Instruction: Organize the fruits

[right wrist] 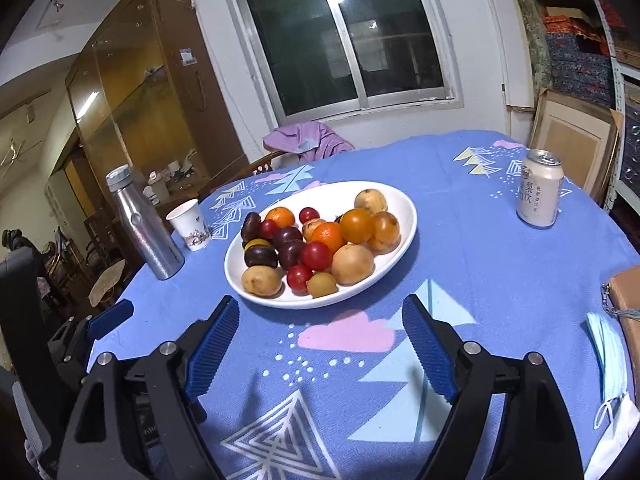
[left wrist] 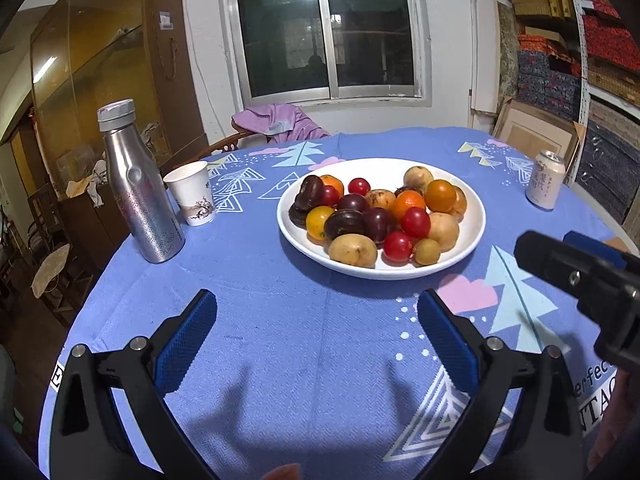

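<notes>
A white plate (left wrist: 472,216) (right wrist: 400,200) on the blue tablecloth holds several mixed fruits: red cherry tomatoes (left wrist: 415,222), dark plums (left wrist: 345,224), oranges (left wrist: 440,195) and tan fruits (left wrist: 353,250). My left gripper (left wrist: 318,308) is open and empty, just short of the plate's near rim. My right gripper (right wrist: 320,312) is open and empty, also close before the plate. The right gripper's body shows at the right of the left wrist view (left wrist: 580,276). The left gripper shows at the left edge of the right wrist view (right wrist: 108,316).
A silver metal bottle (left wrist: 138,188) (right wrist: 142,224) and a paper cup (left wrist: 192,192) (right wrist: 190,224) stand left of the plate. A drink can (left wrist: 546,180) (right wrist: 538,190) stands at the far right. A face mask (right wrist: 610,356) and a brown box (right wrist: 628,300) lie at the right edge.
</notes>
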Motion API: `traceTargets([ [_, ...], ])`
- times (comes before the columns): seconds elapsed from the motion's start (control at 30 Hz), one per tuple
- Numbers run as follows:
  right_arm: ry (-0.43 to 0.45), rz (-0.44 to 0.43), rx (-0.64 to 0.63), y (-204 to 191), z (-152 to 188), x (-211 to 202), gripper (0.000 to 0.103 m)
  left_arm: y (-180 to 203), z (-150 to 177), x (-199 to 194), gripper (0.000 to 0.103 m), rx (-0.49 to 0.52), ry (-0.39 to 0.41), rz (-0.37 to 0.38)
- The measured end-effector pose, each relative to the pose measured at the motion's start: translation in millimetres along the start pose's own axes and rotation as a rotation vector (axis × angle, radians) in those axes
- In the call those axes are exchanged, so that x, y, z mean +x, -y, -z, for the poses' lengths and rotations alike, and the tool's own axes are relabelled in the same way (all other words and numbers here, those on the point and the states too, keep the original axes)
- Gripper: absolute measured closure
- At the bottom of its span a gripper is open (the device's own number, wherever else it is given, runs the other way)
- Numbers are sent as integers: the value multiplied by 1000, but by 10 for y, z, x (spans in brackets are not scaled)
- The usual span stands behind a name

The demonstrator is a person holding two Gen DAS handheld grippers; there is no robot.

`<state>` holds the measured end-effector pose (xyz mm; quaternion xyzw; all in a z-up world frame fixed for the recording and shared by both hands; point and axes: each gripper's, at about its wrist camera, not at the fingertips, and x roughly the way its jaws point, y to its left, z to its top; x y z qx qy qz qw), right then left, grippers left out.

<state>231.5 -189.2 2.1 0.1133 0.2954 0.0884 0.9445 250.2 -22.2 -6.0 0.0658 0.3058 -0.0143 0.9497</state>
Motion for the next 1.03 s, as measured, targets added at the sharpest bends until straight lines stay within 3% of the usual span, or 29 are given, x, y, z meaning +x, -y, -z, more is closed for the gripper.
traceTargets([
  [0.77, -11, -1, 14, 29, -27, 24, 14, 33, -6, -104, 5, 15, 51, 10],
  [1.03, -11, -1, 14, 33, -29, 22, 14, 66, -15, -82, 5, 32, 35, 23],
])
